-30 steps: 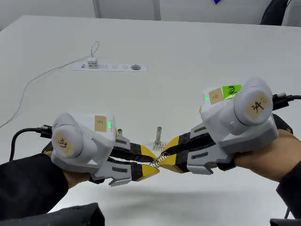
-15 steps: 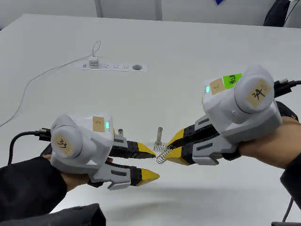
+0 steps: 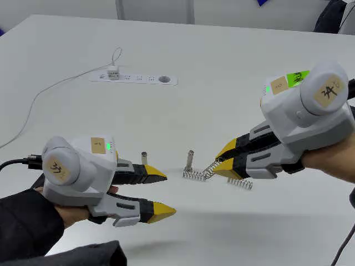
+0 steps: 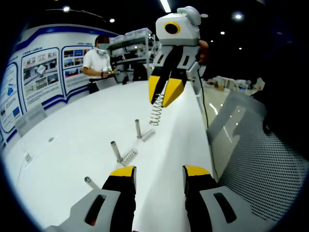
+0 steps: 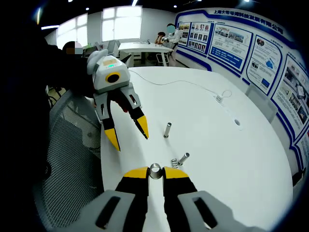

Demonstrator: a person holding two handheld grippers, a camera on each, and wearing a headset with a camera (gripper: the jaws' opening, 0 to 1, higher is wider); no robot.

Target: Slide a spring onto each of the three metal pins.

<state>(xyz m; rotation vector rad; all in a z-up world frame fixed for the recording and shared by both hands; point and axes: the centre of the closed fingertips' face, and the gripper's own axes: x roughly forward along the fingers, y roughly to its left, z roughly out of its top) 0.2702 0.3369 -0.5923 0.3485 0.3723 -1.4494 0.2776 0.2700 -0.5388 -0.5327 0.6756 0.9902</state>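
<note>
A second ago the yellow-tipped black jaws of both grippers met on one spring. Half a second ago the left pair had let go, and now the two are well apart. The left gripper [image 3: 168, 194] has drawn back toward the left side of the white worktop [image 3: 233, 66]. Its jaws gape wide with nothing between them. The right gripper [image 3: 216, 165] has pulled away to the right and alone pinches the small coiled steel spring [image 3: 211, 169] by its upper end, jaws almost closed. The coil slants down and to the left, and its free end is low beside the middle pin [image 3: 190, 159]. Whether that end touches the worktop I cannot tell.

With the right gripper moved off, a loose spring [image 3: 239, 182] shows lying flat below it. Another lying spring [image 3: 194, 175] is at the foot of the middle pin.

Both grippers are held in hands with dark sleeves and point inward at each other, the left one low and level, the right one higher and tipped down. The short grey metal pins stand upright and bare toward the worktop's near edge. The left pin [image 3: 144, 158] is just beyond the left gripper's upper jaw, and the far pin [image 4: 138, 129] shows in the left gripper view. A white power strip [image 3: 133, 78] with a white cable [image 3: 44, 94] lies toward the far edge.
</note>
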